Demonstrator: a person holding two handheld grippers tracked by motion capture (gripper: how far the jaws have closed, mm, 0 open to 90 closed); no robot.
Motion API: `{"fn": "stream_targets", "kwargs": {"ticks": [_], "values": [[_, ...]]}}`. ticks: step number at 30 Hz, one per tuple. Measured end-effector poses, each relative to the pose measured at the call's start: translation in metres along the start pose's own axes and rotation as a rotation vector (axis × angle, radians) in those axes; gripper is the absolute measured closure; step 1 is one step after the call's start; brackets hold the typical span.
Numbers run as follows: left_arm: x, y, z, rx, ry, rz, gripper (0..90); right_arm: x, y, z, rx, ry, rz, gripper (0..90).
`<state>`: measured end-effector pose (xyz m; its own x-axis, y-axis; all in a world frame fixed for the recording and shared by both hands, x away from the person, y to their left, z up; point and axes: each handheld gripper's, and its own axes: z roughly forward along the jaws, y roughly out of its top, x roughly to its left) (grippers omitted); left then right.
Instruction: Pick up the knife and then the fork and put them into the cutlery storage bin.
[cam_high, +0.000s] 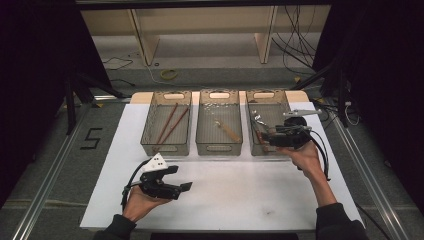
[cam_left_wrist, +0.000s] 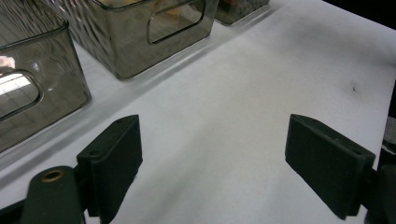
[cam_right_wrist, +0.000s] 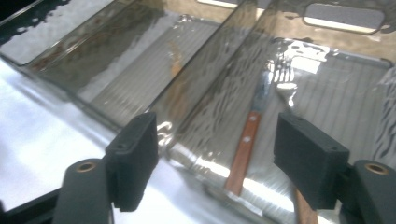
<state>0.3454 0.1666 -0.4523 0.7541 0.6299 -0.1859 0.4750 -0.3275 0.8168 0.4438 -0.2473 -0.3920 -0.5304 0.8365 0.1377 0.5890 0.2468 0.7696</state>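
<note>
Three smoked clear bins stand in a row at the back of the white sheet (cam_high: 225, 195). The left bin (cam_high: 165, 150) holds two reddish chopsticks (cam_high: 171, 122). In the middle bin (cam_high: 218, 148) lies a wooden-handled utensil (cam_high: 227, 130). The right bin (cam_high: 264, 91) holds metal cutlery with wooden handles (cam_high: 258, 131). My right gripper (cam_high: 267, 136) hovers over that bin's front end, open, and a wood-handled piece of cutlery (cam_right_wrist: 243, 154) lies below between its jaws (cam_right_wrist: 215, 163), untouched. My left gripper (cam_high: 186, 186) rests open over the bare sheet at front left, with nothing between its fingers (cam_left_wrist: 212, 163).
The bins' near walls (cam_left_wrist: 140, 46) rise just beyond the left gripper. Aluminium rails (cam_high: 45, 175) run along both sides of the table. Beyond the table are wooden shelf legs and loose cables (cam_high: 295, 45) on the floor.
</note>
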Motion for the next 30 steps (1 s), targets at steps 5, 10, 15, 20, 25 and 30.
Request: {"fn": "stream_targets", "kwargs": {"ticks": [5,10,15,20,25,30], "values": [[0.0,0.0,0.0,0.001,-0.006,-0.004,18.1,0.011,-0.012,-0.008,-0.026,0.035,-0.001,27.8],[0.0,-0.001,0.0,-0.005,-0.013,-0.018,18.0,0.023,-0.022,-0.012,-0.031,0.081,-0.013,26.1],[0.0,-0.001,-0.001,-0.011,-0.015,-0.025,18.0,0.035,-0.031,-0.015,-0.036,0.109,-0.029,26.0],[0.0,-0.002,-0.001,-0.015,-0.02,-0.025,18.0,0.044,-0.04,-0.019,-0.045,0.126,-0.051,26.0],[0.0,-0.003,-0.002,-0.017,-0.034,-0.032,17.8,0.054,-0.049,-0.02,-0.048,0.159,-0.087,24.3],[0.0,-0.004,-0.002,-0.027,-0.044,-0.042,17.6,0.063,-0.057,-0.021,-0.055,0.173,-0.108,23.3]]}}
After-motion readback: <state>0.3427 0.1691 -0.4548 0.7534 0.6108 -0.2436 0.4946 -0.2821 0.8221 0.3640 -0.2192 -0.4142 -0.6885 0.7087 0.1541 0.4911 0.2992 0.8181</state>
